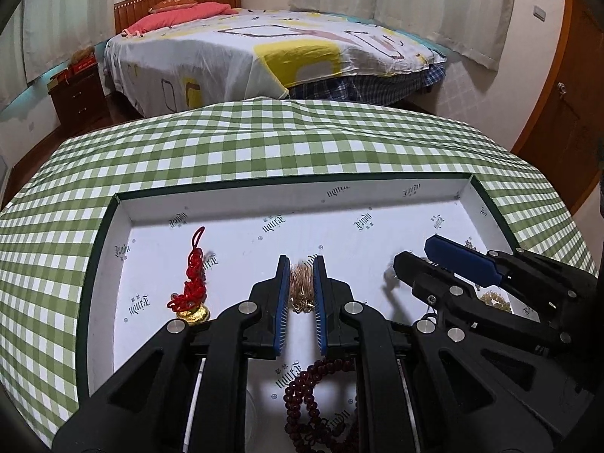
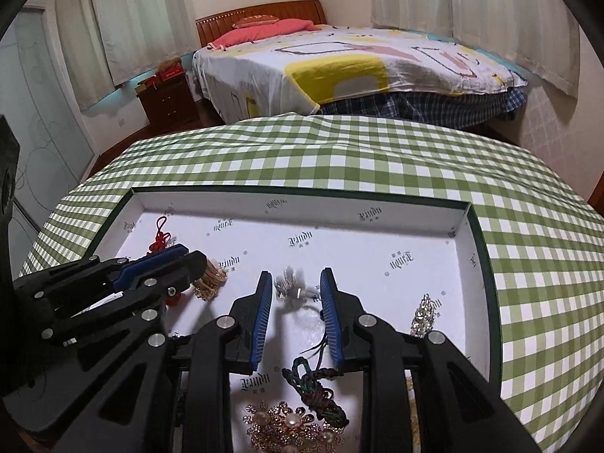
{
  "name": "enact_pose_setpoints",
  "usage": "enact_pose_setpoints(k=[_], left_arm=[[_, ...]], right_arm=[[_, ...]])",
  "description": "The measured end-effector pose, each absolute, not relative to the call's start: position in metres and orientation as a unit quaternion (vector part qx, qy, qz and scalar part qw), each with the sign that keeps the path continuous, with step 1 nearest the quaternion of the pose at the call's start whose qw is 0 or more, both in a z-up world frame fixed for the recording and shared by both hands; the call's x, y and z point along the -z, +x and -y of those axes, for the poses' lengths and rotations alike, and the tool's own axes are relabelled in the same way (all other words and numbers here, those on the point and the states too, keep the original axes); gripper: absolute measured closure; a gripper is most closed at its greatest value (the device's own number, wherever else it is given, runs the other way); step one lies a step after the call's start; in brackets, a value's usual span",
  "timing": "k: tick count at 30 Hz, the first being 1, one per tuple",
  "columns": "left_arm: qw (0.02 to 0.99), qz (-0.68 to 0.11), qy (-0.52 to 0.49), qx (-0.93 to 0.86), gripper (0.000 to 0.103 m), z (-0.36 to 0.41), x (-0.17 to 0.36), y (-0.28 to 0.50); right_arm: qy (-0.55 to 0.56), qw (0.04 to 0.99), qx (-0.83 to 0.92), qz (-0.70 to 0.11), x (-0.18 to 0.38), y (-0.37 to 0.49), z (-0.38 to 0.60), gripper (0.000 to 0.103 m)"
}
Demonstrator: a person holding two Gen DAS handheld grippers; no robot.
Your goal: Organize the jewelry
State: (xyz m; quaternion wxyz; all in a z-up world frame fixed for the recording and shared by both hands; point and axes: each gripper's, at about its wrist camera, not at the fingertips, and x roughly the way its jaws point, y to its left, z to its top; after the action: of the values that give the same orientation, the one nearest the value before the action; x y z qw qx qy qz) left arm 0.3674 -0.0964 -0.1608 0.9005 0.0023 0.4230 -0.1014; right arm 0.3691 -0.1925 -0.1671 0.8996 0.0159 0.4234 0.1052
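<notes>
Pointing steeply down into the tray [image 1: 113,249], my left gripper [image 1: 302,264] is clamped on a bunch of gold chain [image 1: 301,287], pads pressing it from both sides near the middle of the tray floor. My right gripper [image 2: 296,279] stands with its jaws apart around a small silver piece [image 2: 288,285]; the piece is blurred, and I see no pad pressing on it. In the left wrist view the right gripper [image 1: 415,256] lies just beside the left one, toward the tray's right edge.

Toward the tray's left edge lies a red knotted charm [image 1: 192,279] with a gold coin-like end. A string of dark red beads [image 1: 313,396] lies under the left gripper by the tray's near edge. Near that same edge, under the right gripper, lie a pearl-and-gold floral brooch [image 2: 290,426] and a dark braided cord [image 2: 313,385]; a sparkling crystal piece [image 2: 424,313] rests close to the right edge.

The tray is shallow, white-lined with printed lettering and dark green rimmed, on a green-and-white checked cloth [image 1: 264,139]. Beyond stand a bed [image 1: 264,45] with a patterned cover, a wooden nightstand [image 1: 75,94] and pale curtains [image 2: 139,11].
</notes>
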Motion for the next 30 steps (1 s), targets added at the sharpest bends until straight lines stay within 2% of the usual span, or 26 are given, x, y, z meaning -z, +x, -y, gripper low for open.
enact_pose_setpoints(k=[4, 8, 13, 15, 17, 22, 30], left_arm=[[0.902, -0.420, 0.004, 0.100, 0.091, 0.098, 0.159, 0.368], [0.902, -0.420, 0.005, 0.099, 0.086, 0.096, 0.158, 0.367], [0.905, -0.415, 0.003, 0.093, 0.071, 0.092, 0.157, 0.365], [0.906, -0.413, 0.003, 0.089, 0.059, 0.091, 0.156, 0.364], [0.908, -0.411, 0.002, 0.086, 0.053, 0.089, 0.155, 0.363], [0.910, -0.407, 0.003, 0.082, 0.041, 0.087, 0.152, 0.361], [0.919, -0.387, 0.008, 0.070, 0.020, 0.084, 0.142, 0.343]], right_arm=[[0.016, 0.901, -0.103, -0.422, 0.166, 0.368, 0.193, 0.069], [0.013, 0.902, -0.098, -0.420, 0.166, 0.367, 0.195, 0.067], [0.014, 0.907, -0.086, -0.413, 0.164, 0.364, 0.203, 0.057], [0.015, 0.908, -0.080, -0.411, 0.164, 0.362, 0.208, 0.056], [0.016, 0.909, -0.076, -0.409, 0.163, 0.361, 0.211, 0.054], [0.016, 0.915, -0.062, -0.399, 0.160, 0.355, 0.219, 0.047], [0.015, 0.925, -0.042, -0.377, 0.150, 0.340, 0.229, 0.029]])
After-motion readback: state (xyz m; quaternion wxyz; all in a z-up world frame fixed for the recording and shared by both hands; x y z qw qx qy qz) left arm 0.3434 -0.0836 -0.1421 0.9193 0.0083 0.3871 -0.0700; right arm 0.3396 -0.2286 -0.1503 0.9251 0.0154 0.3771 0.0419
